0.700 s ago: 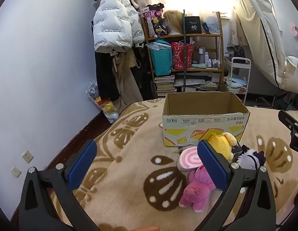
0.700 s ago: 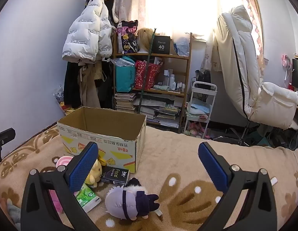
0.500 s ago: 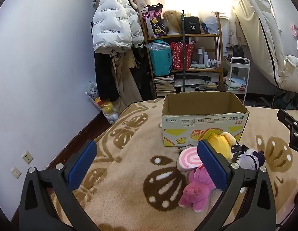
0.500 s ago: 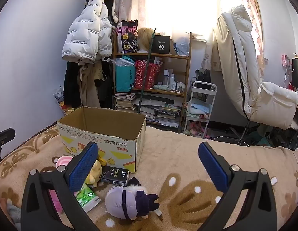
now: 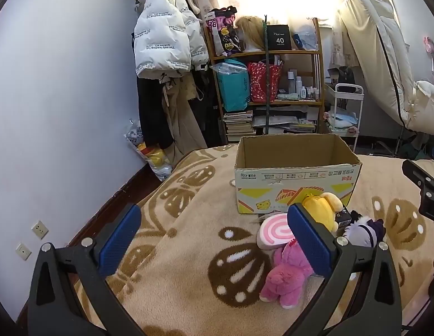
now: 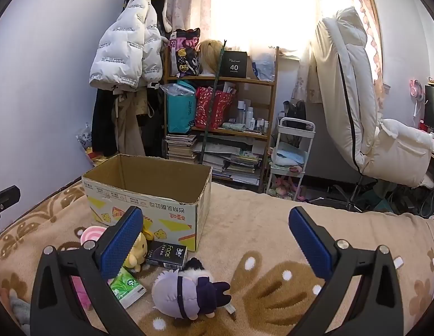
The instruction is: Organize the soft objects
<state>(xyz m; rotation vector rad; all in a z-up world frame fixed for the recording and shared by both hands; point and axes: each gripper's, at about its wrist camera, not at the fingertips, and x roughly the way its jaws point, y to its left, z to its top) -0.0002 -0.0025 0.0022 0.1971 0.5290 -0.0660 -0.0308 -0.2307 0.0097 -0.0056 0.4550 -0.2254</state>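
On the blanket [image 5: 189,252], cardboard box [image 5: 295,179] shows only bare inner walls

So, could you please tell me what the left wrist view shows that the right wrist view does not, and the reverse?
Only the left wrist view shows the pink plush bear in full and the wall sockets.

Only the right wrist view shows the green tissue pack, the black Face box face-on, and the white chair whole.

Both show the open cardboard box, the yellow plush, the purple-haired plush, the pink swirl cushion and the shelf.
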